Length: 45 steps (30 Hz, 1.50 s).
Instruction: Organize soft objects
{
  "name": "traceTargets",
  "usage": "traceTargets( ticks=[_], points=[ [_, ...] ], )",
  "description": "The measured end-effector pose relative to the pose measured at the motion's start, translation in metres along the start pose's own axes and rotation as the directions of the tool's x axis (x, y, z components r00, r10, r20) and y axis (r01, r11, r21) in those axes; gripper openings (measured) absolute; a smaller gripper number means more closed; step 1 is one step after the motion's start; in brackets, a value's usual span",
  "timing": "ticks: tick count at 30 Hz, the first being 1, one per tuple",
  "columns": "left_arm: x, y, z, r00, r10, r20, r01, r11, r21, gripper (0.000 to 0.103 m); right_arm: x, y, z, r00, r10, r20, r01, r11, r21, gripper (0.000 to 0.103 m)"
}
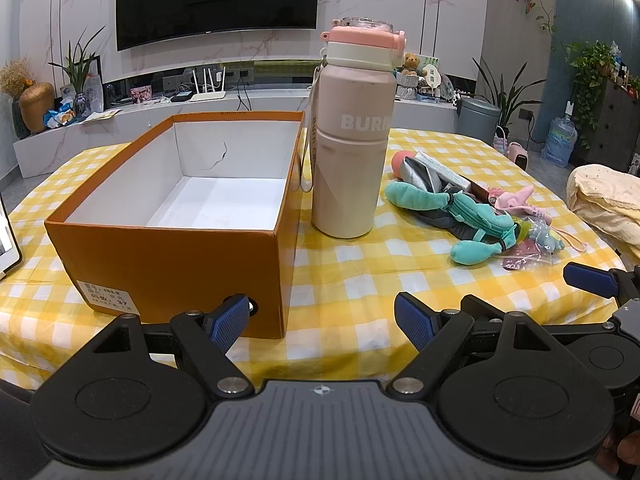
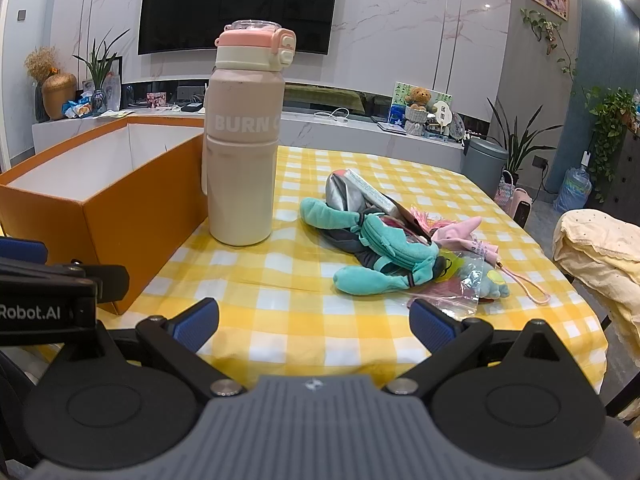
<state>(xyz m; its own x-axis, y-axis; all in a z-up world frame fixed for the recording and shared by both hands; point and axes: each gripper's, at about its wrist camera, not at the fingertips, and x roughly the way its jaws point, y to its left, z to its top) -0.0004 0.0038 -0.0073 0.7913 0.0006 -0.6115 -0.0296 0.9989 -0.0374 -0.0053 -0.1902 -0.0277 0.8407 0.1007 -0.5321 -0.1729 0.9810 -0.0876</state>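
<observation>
An open orange cardboard box (image 1: 160, 248) with a white inside stands empty on the left of the yellow checked table; it also shows in the right wrist view (image 2: 132, 236). A pile of soft things lies to the right: a teal plush toy (image 1: 460, 208) (image 2: 384, 256), a grey cloth (image 2: 344, 192), a pink fabric piece (image 2: 464, 232) and a clear bag of small toys (image 2: 476, 280). My left gripper (image 1: 322, 320) is open and empty, low at the table's near edge by the box corner. My right gripper (image 2: 314, 322) is open and empty, short of the pile.
A tall pink bottle (image 1: 352, 136) (image 2: 244, 140) stands between the box and the pile. A laptop edge (image 1: 8, 240) is at the far left. A chair with a cream cover (image 2: 600, 248) is past the table's right edge. The right gripper's blue finger (image 1: 592, 278) shows at the left view's right side.
</observation>
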Motion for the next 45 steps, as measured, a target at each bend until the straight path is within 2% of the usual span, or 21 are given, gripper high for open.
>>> traceTargets(
  ticks=[29, 38, 45],
  points=[
    [-0.004, -0.003, 0.002, 1.000, 0.013, 0.015, -0.014, 1.000, 0.010, 0.095, 0.000, -0.003, 0.000, 1.000, 0.022, 0.000, -0.022, 0.999, 0.023, 0.099],
    [-0.009, -0.010, 0.008, 1.000, 0.004, 0.024, -0.005, 0.999, 0.032, 0.094, 0.004, -0.012, 0.000, 0.999, 0.035, -0.006, -0.035, 0.996, 0.082, 0.099],
    [-0.014, -0.018, 0.022, 0.999, -0.032, 0.039, 0.030, 0.998, 0.054, 0.094, 0.020, -0.033, 0.005, 0.999, -0.004, -0.042, 0.010, 0.990, 0.142, 0.100]
  ],
)
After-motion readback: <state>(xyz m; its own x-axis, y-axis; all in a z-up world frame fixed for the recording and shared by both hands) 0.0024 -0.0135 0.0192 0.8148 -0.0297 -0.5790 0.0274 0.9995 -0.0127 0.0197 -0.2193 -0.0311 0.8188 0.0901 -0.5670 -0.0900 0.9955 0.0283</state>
